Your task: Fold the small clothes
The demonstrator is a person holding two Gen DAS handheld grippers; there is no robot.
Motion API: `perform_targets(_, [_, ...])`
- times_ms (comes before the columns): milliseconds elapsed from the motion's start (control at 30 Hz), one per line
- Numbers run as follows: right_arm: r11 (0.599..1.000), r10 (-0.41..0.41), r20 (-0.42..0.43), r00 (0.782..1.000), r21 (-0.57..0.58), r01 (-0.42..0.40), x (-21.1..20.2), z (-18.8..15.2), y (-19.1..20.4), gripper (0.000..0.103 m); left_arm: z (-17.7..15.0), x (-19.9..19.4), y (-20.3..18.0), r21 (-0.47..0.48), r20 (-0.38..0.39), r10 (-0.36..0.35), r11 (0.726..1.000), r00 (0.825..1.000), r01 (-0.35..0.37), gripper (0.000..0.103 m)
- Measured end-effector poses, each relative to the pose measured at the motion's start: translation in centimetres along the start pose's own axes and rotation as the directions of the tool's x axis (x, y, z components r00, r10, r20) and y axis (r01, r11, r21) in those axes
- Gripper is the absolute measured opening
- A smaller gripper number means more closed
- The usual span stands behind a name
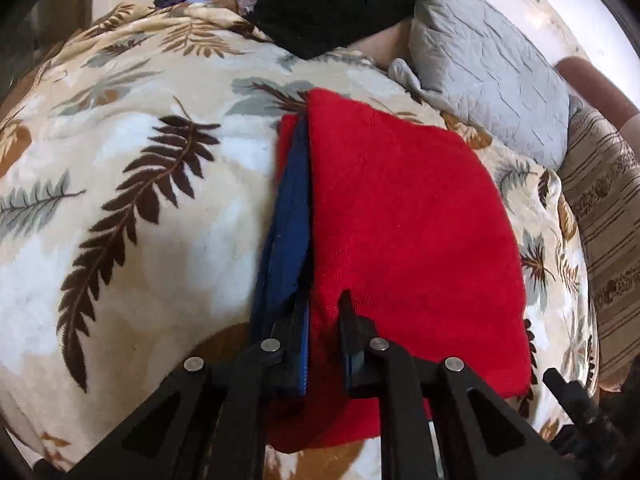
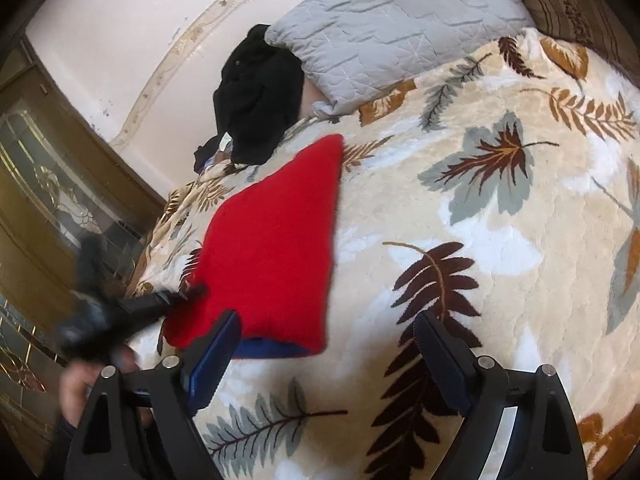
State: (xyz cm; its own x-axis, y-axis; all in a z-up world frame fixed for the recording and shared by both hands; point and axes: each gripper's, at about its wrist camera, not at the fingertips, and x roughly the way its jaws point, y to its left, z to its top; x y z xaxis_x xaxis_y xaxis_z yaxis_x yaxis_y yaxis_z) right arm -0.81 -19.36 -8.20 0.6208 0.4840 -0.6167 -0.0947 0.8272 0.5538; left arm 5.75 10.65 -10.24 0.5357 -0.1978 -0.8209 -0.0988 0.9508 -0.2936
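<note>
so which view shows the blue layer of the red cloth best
The left wrist view. There the blue layer runs as a long strip along the folded edge of the red cloth, down to the left gripper. The right wrist view shows only a thin blue sliver under the cloth's near edge.

You will find no writing, label, brand, number or sign that can be read anywhere in either view, on cloth, bedding or wall.
</note>
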Motion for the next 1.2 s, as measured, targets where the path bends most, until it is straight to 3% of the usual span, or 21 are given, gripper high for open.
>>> perform_targets(67, [1.000,0.004,0.014,1.000,-0.006,-0.004,-0.2,0.6,0.1,0.091,0.3,-1.4,-0.3,-0.003,0.024,-0.011,1.000,1.000,0.011,0.015])
perform_targets(167, [0.999,0.032,-0.021,0.999,0.019,-0.032,0.7,2.1,-0.3,0.091,0.8,-3.3,-1.3,0.025,0.085,0.039,0.999,0.996,-0.041,0.022])
perform_targets(200, [0.997,0.059,-0.037,0.998,0.044,-0.057,1.4,2.9,-0.6,0.091,1.2,-4.2,-1.7,0.036,0.120,0.048,0.998,0.992,-0.053,0.031])
perform_targets(233, [0.995,0.076,-0.049,0.996,0.062,-0.073,1.9,3.5,-0.9,0.091,1.4,-4.8,-2.1,0.050,0.143,0.042,0.998,0.989,-0.050,0.049])
perform_targets(300, [0.987,0.121,-0.091,0.988,0.117,-0.110,3.9,4.9,-1.5,0.091,1.8,-5.4,-3.3,0.095,0.189,0.024,0.995,0.982,-0.043,0.068])
perform_targets(367, [0.971,0.175,-0.127,0.976,0.185,-0.150,5.7,5.9,-2.0,0.091,2.0,-4.4,-4.2,0.140,0.196,0.050,0.987,0.979,-0.078,0.068])
perform_targets(433, [0.941,0.256,-0.164,0.953,0.266,-0.207,8.1,6.4,-2.2,0.091,2.1,-1.4,-4.0,0.164,0.116,0.112,0.978,0.987,-0.131,0.062])
perform_targets(467, [0.930,0.288,-0.205,0.935,0.292,-0.223,9.3,6.3,-2.1,0.091,1.7,0.8,-3.1,0.150,0.039,0.168,0.974,0.985,-0.172,0.053])
perform_targets(500, [0.929,0.314,-0.332,0.889,0.300,-0.216,11.8,5.5,-1.5,0.088,1.2,1.8,-2.3,0.122,0.004,0.141,0.982,0.990,-0.141,0.050])
perform_targets(533, [0.961,0.255,-0.410,0.875,0.206,-0.184,12.7,5.0,-0.1,0.045,0.8,1.7,-1.6,0.087,0.027,0.112,0.990,0.993,-0.113,0.050])
perform_targets(567, [0.990,0.142,-0.425,0.894,0.059,-0.129,12.4,4.6,1.6,0.038,0.7,1.5,-1.4,0.080,0.032,0.109,0.991,0.994,-0.111,0.050])
perform_targets(600, [0.994,0.092,-0.422,0.902,-0.018,-0.110,11.8,4.4,2.9,0.034,0.6,1.3,-1.3,0.075,0.032,0.112,0.991,0.993,-0.114,0.050])
perform_targets(700, [0.976,-0.056,-0.362,0.930,-0.217,-0.026,10.2,3.9,5.4,0.031,0.3,1.4,-1.2,0.078,0.035,0.108,0.991,0.994,-0.111,0.050])
perform_targets(767, [0.986,-0.019,-0.376,0.927,-0.162,-0.046,10.5,3.8,4.5,0.038,0.2,1.5,-1.2,0.075,0.040,0.108,0.991,0.993,-0.111,0.050])
perform_targets(800, [0.993,0.026,-0.382,0.924,-0.095,-0.067,10.5,4.1,3.6,0.049,0.0,1.2,-1.3,0.080,0.043,0.109,0.990,0.993,-0.112,0.050])
perform_targets(833, [0.997,0.065,-0.356,0.932,-0.020,-0.077,9.9,4.6,2.7,0.066,0.1,1.1,-1.4,0.084,0.045,0.109,0.990,0.993,-0.113,0.050])
perform_targets(900, [0.996,0.085,-0.254,0.963,0.039,-0.077,8.7,6.1,1.6,0.076,0.1,1.1,-1.3,0.084,0.045,0.100,0.991,0.994,-0.104,0.050])
perform_targets(967, [0.993,0.096,-0.221,0.971,0.084,-0.080,9.1,7.7,0.9,0.082,0.4,1.3,-1.3,0.082,0.045,0.097,0.992,0.994,-0.101,0.051])
perform_targets(1067, [0.977,0.151,-0.242,0.958,0.186,-0.107,12.7,10.1,-0.2,0.082,0.4,1.2,-1.3,0.082,0.048,0.099,0.991,0.994,-0.103,0.051])
perform_targets(1167, [0.983,0.141,-0.288,0.947,0.155,-0.099,15.7,11.1,0.2,0.079,0.4,1.2,-1.2,0.075,0.045,0.092,0.993,0.995,-0.095,0.051])
perform_targets(1200, [0.989,0.135,-0.312,0.940,0.105,-0.107,16.6,11.1,1.1,0.057,0.4,1.3,-1.2,0.075,0.045,0.091,0.993,0.995,-0.094,0.051])
